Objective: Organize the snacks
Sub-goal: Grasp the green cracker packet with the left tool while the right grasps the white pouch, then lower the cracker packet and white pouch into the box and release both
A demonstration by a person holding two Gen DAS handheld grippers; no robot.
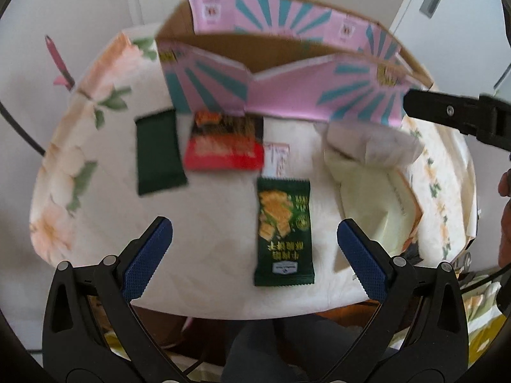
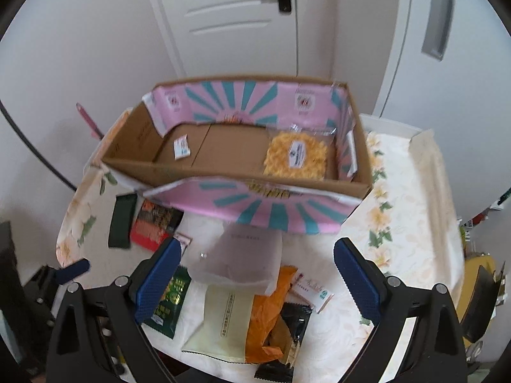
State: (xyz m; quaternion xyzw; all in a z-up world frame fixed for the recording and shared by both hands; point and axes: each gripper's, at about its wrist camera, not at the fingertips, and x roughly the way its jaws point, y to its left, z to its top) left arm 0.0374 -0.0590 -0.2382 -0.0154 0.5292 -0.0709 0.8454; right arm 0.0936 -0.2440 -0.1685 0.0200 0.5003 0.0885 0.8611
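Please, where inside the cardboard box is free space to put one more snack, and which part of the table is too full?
Inside the cardboard box, the bare floor between the small white packet and the yellow noodle bag is free. On the table, the near side is crowded: the cream packet, orange wrapper and clear bag overlap there.

Open cardboard box [image 2: 357, 166] with pink-teal flaps folded down — inside, clear bag of yellow snacks [image 2: 297, 154], small white sachet [image 2: 181, 147]. Outside, flat on tablecloth: green cracker packet [image 1: 284, 233], red-black packet [image 1: 225, 142], dark green packet [image 1: 158, 151] — pale pouches [image 2: 223, 319] piled nearby.
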